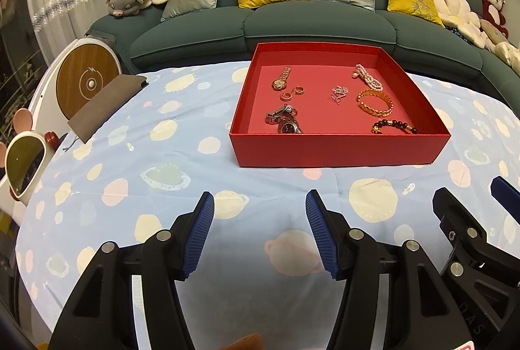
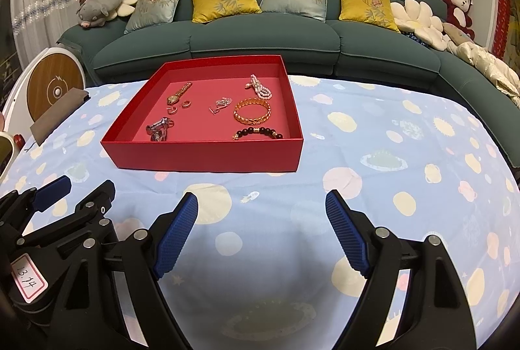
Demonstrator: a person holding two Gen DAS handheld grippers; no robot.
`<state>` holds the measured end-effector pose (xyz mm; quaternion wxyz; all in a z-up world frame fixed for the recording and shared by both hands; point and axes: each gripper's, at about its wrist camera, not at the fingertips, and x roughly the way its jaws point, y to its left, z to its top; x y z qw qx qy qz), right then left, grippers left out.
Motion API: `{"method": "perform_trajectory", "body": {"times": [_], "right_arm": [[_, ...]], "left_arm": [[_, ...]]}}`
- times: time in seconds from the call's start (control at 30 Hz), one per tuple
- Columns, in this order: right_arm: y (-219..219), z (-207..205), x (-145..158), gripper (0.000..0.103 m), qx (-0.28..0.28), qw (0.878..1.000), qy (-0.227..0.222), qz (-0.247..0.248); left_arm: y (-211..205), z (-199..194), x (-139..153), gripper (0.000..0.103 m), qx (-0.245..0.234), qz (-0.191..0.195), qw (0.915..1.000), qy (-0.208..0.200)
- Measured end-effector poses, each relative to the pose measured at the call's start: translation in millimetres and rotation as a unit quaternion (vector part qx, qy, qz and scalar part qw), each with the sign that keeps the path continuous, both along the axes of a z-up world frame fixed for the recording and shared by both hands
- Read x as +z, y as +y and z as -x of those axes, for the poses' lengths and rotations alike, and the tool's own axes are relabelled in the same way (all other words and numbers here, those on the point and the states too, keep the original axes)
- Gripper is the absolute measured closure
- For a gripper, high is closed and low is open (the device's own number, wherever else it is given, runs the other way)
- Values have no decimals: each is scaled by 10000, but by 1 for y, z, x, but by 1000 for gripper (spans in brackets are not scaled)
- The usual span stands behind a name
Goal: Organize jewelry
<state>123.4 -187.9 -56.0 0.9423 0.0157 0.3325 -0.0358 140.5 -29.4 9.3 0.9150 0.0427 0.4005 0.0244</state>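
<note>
Red tray (image 1: 338, 151) with the jewelry sits ahead of my jaws, well apart from both. Inside: gold bangle (image 1: 375, 103), dark bead bracelet (image 1: 395, 125), pearl strand (image 1: 367, 77), gold watch (image 1: 281, 80), two rings (image 1: 292, 93), silver watch (image 1: 284, 121). Left gripper (image 1: 260, 233) has jaws partly spread, empty. Right gripper (image 2: 261, 234) has jaws wide, empty. Both are angled down over the surface, side by side. Blue planet-print cloth (image 2: 390, 187) covers it; teal sofa (image 2: 260, 41) behind.
</note>
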Motion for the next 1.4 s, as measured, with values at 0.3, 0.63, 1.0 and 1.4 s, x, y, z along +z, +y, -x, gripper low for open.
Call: {"method": "perform_trajectory", "body": {"times": [0.3,0.63,1.0,1.4], "right_arm": [[-1,1,4,24,-19,9999,-99,-18],[-3,2,6,22,-45,9999,-151,-59],[-3,1,5,21,-59,9998,-155,-54],[-4,1,2,21,-91,9998,-137,-104]], "left_arm": [[3,0,4,41,115,62,9999,-7],[4,1,6,39,125,75,9999,-86],[4,1,5,39,65,36,9998,-162],[3,1,5,39,73,29,9997,-244]]}}
